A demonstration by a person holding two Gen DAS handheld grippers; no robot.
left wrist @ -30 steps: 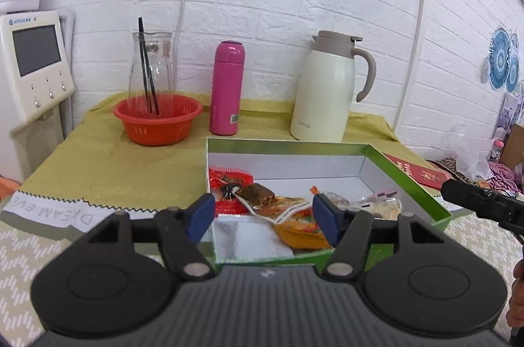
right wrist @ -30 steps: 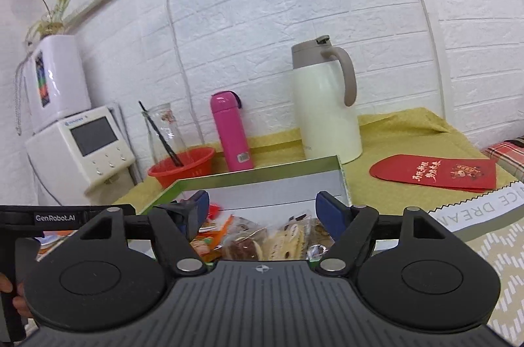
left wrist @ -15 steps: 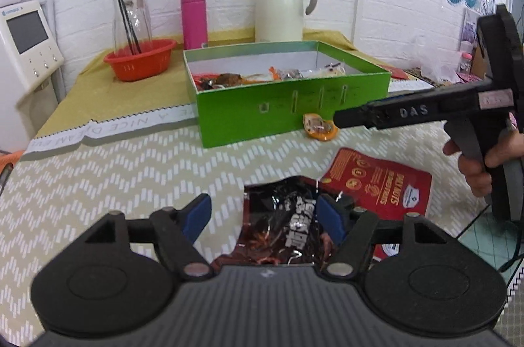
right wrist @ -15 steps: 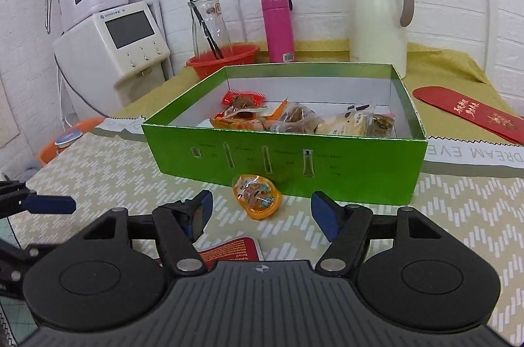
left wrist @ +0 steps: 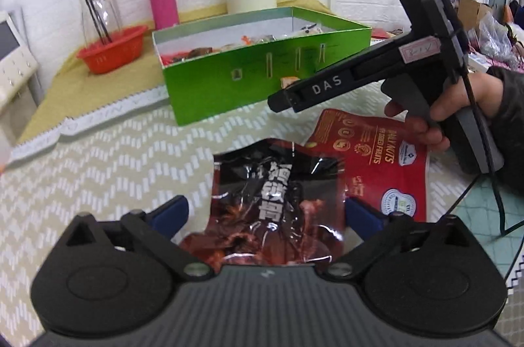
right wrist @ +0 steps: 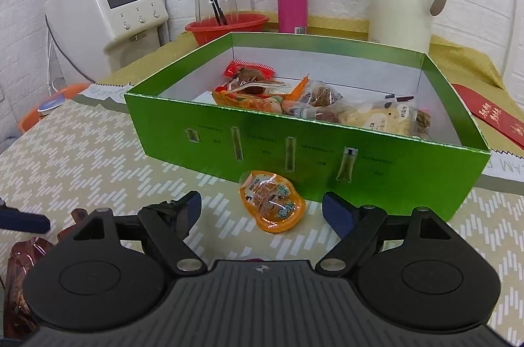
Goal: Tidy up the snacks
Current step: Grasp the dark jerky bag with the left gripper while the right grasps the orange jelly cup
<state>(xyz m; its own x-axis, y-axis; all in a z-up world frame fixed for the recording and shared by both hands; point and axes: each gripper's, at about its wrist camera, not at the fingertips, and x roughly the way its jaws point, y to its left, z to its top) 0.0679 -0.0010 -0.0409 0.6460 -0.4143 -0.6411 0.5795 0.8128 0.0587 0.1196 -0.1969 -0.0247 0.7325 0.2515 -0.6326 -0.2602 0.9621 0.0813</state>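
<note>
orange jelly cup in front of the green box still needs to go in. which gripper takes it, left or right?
Right. The right gripper is open with the orange jelly cup lying just ahead between its fingers, beside the green box. The left gripper, jaws just opened wide, straddles the dark snack packet instead.

Black grippers, blue pads; "DAS" label; sleeve [left wrist: 511, 117] seemingly dark.

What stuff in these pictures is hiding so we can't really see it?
- Dark snack bag, left wrist view: its near end is hidden under the left gripper.
- Red nut pouch, left wrist view: partly covered by the dark bag and the right gripper.
- Green box, right wrist view: its front wall hides the lower snacks.
- Orange jelly cup: label too small.
</note>
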